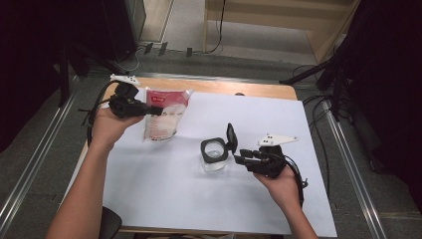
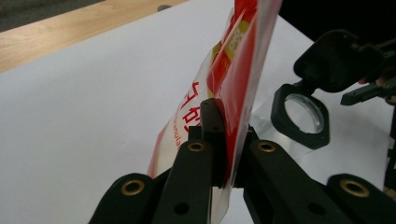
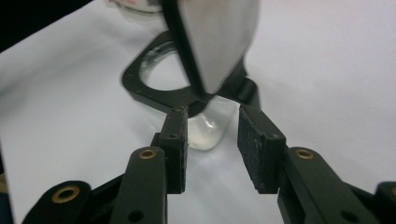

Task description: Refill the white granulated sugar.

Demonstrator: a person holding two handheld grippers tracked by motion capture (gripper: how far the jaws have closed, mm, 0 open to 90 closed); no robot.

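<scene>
Left gripper [image 1: 158, 111] clamped on one edge of pouch [image 1: 164, 119], jaws fully closed with the plastic film pinched between the pads, as seen close up in the left gripper view [image 2: 219, 140]. Pouch red and white, printed, apparently sealed and full; held near the far left of the white sheet [image 1: 164, 199], lower end at or just above the sheet, contact not determinable. Right gripper [image 1: 239, 156] placed just beside jar [image 1: 215, 157], jaws partly apart; in the right gripper view [image 3: 212, 149], pads either side of a gap with nothing pressed between them, jar glass just ahead. Jar clear, upright near the middle of the sheet, black square collar on top, hinged lid [image 1: 231, 137] flipped up and open. Interior apparently empty. Pouch and jar well apart. Status, judged from the layout: jar opened and ready to receive; pouch gripped and lifted or about to lift; no opening visible on the pouch top. Remaining, as a judgement: bring pouch over to the jar, open or tear its top, tilt and pour contents through the collar, then close the lid. Right gripper likely needed to steady the jar or assist with tearing. Overall progress early.
</scene>
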